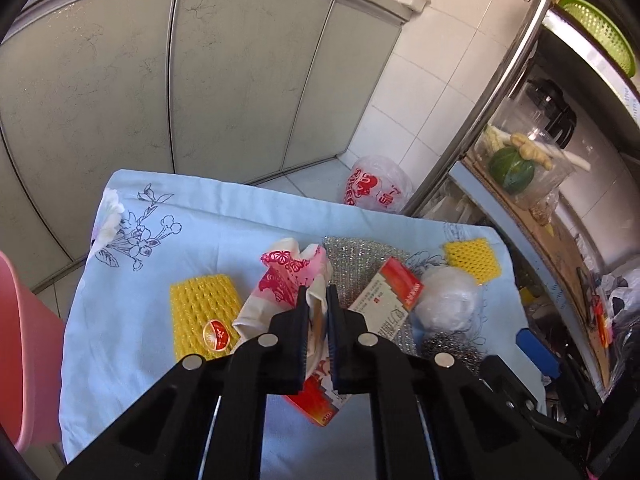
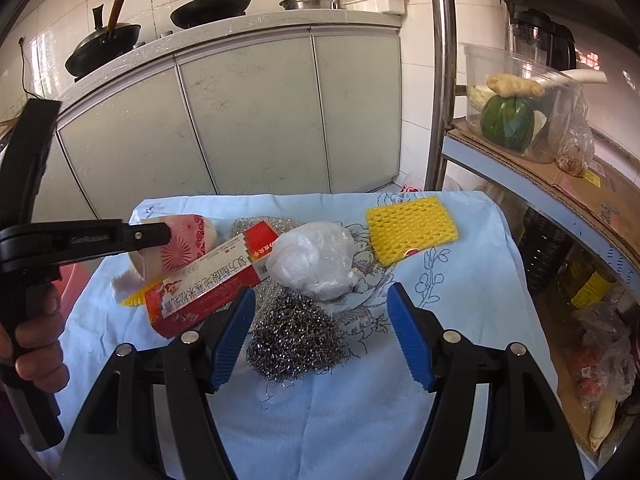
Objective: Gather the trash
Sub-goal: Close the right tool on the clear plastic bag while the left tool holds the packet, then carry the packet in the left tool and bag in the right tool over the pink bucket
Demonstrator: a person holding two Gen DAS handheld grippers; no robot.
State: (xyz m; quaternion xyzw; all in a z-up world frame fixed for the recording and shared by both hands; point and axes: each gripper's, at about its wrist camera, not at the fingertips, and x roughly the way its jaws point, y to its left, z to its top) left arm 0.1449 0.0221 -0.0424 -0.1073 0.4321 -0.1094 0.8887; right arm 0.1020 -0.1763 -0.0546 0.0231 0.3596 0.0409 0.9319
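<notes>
Left claw (image 1: 318, 304) clamps paper cup (image 1: 280, 284), rim hidden; right claw (image 2: 320, 312) spread, empty.

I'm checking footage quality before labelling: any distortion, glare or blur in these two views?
Left wrist view: strong fisheye bends the cabinet doors and black corners vignette; the left gripper, shut on the crumpled paper cup, is sharp. Right wrist view: bright daylight, sparkle on the steel wool, shelf post bowed; right gripper open.

Yellow foam net (image 2: 410, 230), red-and-white box (image 2: 208, 280), silver scourer (image 2: 296, 340), pale-blue floral cloth (image 2: 360, 420).
</notes>
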